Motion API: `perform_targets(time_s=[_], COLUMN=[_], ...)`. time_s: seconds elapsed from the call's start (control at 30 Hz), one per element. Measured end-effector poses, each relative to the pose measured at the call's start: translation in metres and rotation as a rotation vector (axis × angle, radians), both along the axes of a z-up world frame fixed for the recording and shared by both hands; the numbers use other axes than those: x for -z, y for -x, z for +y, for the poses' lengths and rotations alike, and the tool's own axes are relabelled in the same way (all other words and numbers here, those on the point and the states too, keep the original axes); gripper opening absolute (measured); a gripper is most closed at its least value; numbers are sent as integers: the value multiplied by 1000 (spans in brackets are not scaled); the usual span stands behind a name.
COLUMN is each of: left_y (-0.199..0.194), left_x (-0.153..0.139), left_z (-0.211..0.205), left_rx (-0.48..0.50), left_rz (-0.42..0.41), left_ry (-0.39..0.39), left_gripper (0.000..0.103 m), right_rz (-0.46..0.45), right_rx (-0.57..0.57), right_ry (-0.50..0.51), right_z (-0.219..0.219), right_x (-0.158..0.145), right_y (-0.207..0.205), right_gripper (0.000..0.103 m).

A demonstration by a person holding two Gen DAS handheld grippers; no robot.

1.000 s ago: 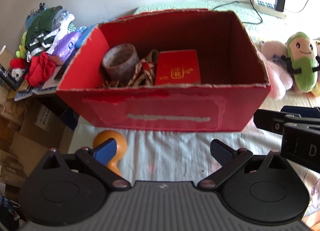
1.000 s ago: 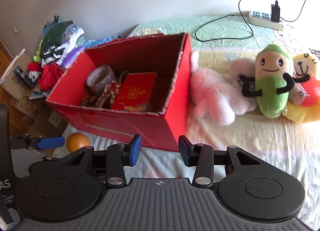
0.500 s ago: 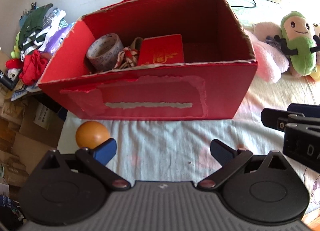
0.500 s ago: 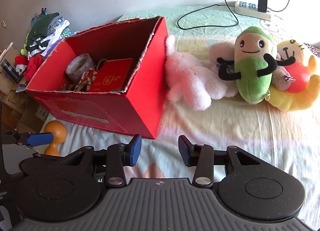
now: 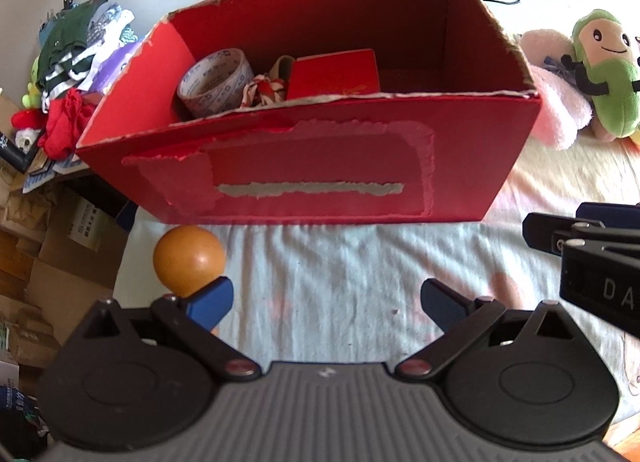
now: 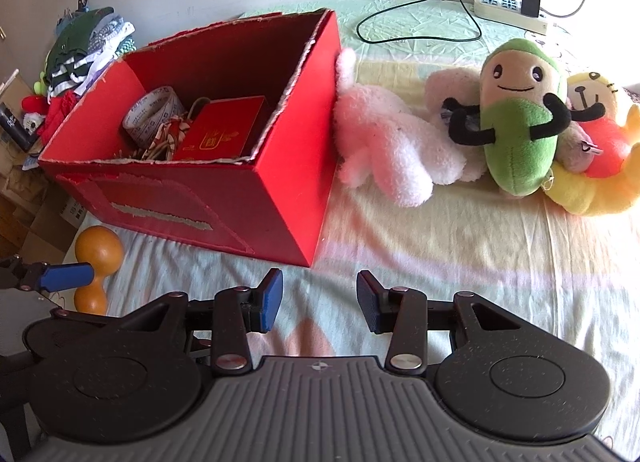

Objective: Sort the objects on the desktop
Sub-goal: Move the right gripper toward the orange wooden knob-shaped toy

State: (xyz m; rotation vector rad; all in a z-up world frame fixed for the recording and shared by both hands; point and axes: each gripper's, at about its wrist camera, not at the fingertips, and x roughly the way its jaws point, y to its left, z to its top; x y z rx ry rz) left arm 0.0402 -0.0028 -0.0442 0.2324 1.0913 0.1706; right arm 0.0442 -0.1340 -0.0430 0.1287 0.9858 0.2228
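Since a second ago both cameras have pulled back and tilted down, so the orange peanut-shaped object [image 6: 96, 270] shows both lobes in the right view. It lies on the sheet just in front of the red box [image 5: 320, 181], at its left corner, beside the left gripper [image 5: 326, 300], whose jaws stand wide and empty. It looks smooth, hard and light, likely to slip; the waist between the lobes seems the surest hold. The right gripper [image 6: 319, 298] is narrower, also empty. Plush toys [image 6: 516, 117] lie right of the box.
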Motion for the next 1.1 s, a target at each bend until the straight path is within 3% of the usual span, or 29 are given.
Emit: perform_targets(time_s=[0.43,1.1], left_y=[-7,-13], left_x=[-6,-12], left_z=[38,122], left_rx=[78,98], left_rz=[-8,-18], left_ry=[18,78], left_gripper=[101,100], right_rz=[21,50], right_rx=[75,144], right_ry=[32,-77], right_z=[34,92], right_x=[2,8], right_y=[-2,-14], right_gripper=[44,44])
